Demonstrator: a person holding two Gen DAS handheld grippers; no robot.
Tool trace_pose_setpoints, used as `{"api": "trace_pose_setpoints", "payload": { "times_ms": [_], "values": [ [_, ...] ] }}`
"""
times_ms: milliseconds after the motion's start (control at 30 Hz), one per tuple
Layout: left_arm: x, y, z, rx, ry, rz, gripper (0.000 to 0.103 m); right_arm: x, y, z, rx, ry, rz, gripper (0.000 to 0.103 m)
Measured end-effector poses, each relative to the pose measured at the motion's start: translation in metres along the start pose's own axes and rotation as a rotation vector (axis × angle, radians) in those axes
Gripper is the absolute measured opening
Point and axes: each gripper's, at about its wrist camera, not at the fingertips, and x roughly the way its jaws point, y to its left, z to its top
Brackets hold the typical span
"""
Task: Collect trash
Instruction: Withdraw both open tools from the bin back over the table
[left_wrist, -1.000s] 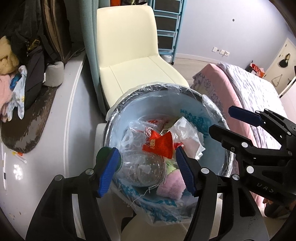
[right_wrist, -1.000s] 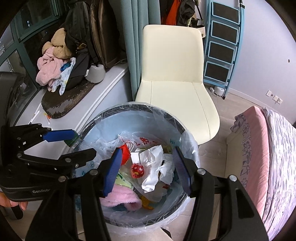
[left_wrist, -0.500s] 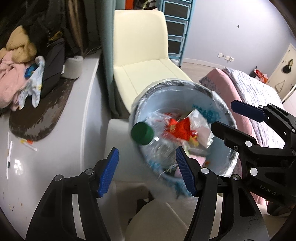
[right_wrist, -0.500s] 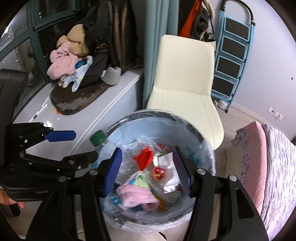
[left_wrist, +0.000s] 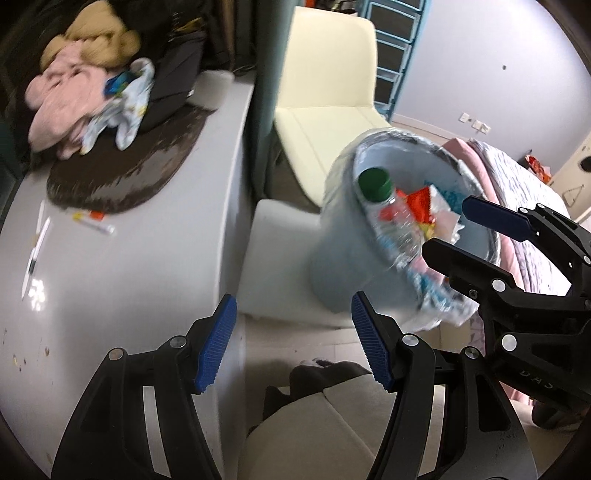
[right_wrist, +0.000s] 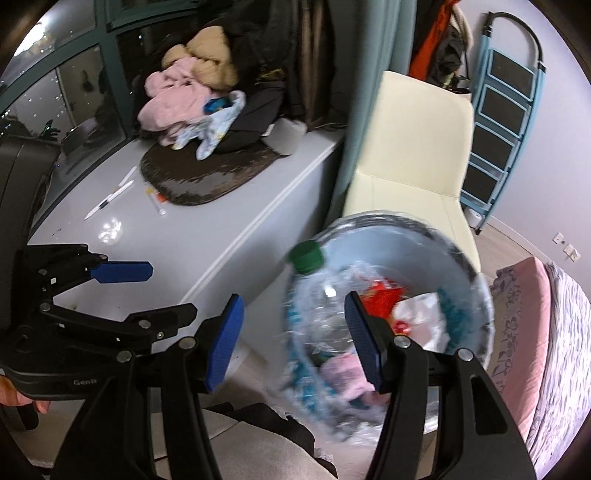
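Observation:
A light blue trash bin (left_wrist: 340, 258) with a clear liner stands on the floor, also in the right wrist view (right_wrist: 465, 273). A clear plastic bottle with a green cap (left_wrist: 375, 182) leans inside it at the rim, seen too in the right wrist view (right_wrist: 306, 254), among red wrappers, white plastic and pink cloth. My left gripper (left_wrist: 291, 347) is open and empty, pulled back left of the bin. My right gripper (right_wrist: 293, 341) is open and empty above the bin's near left edge; it shows in the left wrist view (left_wrist: 465, 229) beside the bin.
A white ledge (left_wrist: 122, 266) on the left carries a brown mat (left_wrist: 118, 177), piled clothes (left_wrist: 85, 107) and small pens (left_wrist: 37, 251). A cream chair (left_wrist: 332, 110) stands behind the bin, a bed (right_wrist: 546, 332) at right, a blue stepladder (right_wrist: 506, 122) by the wall.
The bottle has left my left gripper and now lies in the bin with its green cap at the rim. Both grippers have drawn back and swung left, away from the bin.

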Motion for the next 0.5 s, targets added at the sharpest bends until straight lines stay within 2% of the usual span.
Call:
{"api": "trace_pose_setpoints", "payload": {
  "times_ms": [500],
  "values": [
    [-0.041, 0.07, -0.051, -0.08, -0.018, 0.061, 0.063, -0.004, 0.089, -0.001, -0.094, -0.003, 0.041, 0.055]
  ]
}}
